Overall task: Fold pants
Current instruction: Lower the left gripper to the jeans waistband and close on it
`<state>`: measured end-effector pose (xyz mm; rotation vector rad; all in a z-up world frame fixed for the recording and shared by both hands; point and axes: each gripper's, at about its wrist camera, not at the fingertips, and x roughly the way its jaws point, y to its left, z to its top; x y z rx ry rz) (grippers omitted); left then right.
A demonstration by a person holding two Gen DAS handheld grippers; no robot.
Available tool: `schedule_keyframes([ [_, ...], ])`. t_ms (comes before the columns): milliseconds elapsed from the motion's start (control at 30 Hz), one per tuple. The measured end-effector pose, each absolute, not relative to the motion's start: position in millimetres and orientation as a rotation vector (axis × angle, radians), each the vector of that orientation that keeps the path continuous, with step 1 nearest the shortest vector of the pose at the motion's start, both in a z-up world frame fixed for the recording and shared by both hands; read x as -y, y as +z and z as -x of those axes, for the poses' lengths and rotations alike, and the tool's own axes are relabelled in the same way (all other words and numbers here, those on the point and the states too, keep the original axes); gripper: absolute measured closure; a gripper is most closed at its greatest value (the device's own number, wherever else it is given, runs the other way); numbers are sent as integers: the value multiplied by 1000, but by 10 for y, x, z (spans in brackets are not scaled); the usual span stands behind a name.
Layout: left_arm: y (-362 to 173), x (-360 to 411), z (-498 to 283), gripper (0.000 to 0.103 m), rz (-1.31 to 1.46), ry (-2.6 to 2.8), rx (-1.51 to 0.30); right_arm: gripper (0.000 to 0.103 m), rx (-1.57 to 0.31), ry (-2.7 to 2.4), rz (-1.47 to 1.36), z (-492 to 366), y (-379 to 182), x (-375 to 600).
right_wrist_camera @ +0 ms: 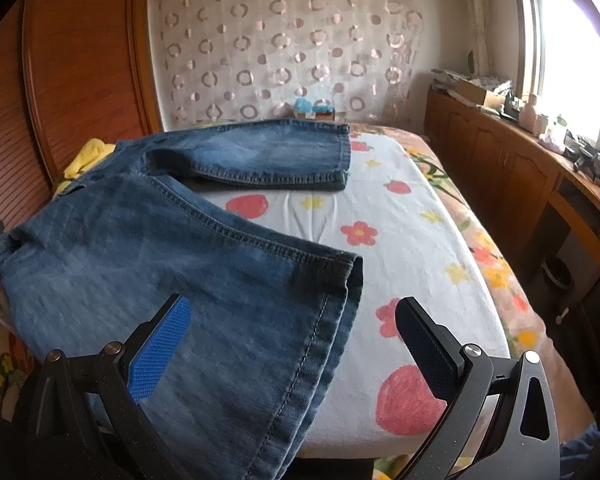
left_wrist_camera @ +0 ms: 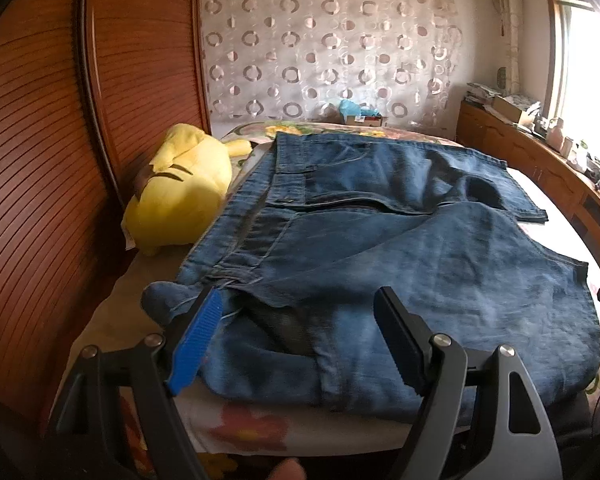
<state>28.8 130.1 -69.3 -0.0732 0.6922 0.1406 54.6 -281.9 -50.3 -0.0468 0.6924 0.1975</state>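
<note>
Blue denim pants (left_wrist_camera: 380, 248) lie spread on the flower-print bed (right_wrist_camera: 412, 240), legs apart, with left tongs (left_wrist_camera: 298, 340) gaping at the waistband and right tongs (right_wrist_camera: 296, 344) gaping over the near hem; pinching both layers together should help.

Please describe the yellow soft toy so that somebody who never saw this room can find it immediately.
Look at the bed beside the brown slatted wardrobe. The yellow plush toy lies in the strip between that wardrobe and the waistband of the blue jeans. It is the only bright yellow, stuffed thing there, with dark stripes on it.
</note>
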Motion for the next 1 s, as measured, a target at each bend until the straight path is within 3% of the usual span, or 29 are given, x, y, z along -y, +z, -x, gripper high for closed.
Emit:
schedule_keyframes([
  [833, -1302, -2167, -257, 25, 225, 245, -824, 0, -740, 198, 62, -554, -657, 2902],
  [1000, -1278, -2168, -254, 41, 242, 211, -804, 0, -756, 200, 63, -561, -693, 2943],
])
